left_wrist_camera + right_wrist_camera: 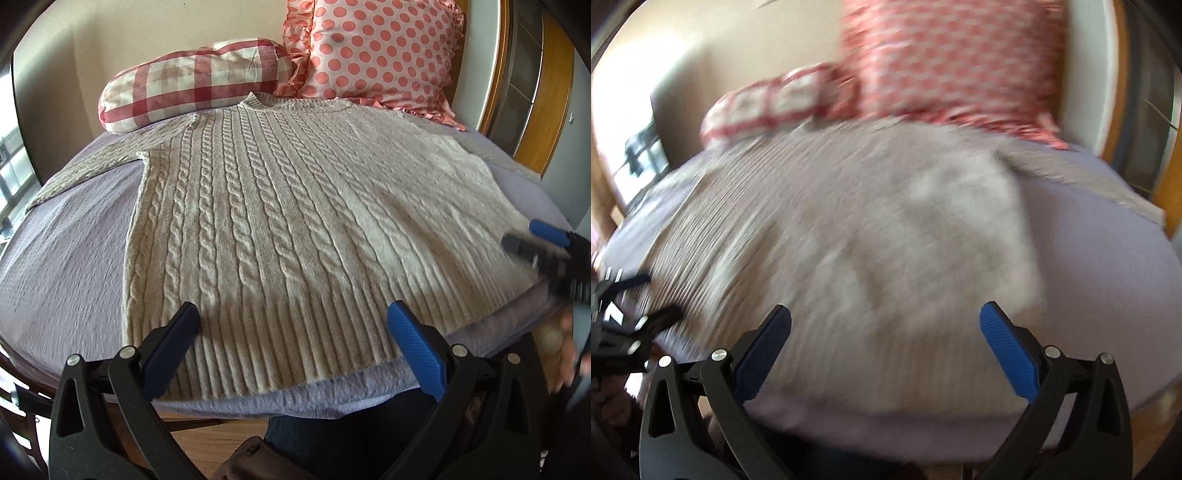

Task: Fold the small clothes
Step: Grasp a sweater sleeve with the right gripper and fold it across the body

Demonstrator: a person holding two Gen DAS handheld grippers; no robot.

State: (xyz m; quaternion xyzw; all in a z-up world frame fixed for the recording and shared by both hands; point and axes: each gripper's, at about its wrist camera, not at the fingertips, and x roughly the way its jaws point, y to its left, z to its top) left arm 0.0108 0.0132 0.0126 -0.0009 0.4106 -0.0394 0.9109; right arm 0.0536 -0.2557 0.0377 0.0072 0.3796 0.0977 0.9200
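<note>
Lilac bed (74, 236) w/ flat cream sweater (280, 206), two pillows (373, 51).

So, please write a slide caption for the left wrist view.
Open left gripper above the hem of a cable-knit sweater spread flat on a bed.

Each gripper, left gripper (293, 325) and right gripper (885, 325), has black plastic arms with triangular holes, silver round rivets, and blue textured pads (417, 347) on the fingers.
</note>
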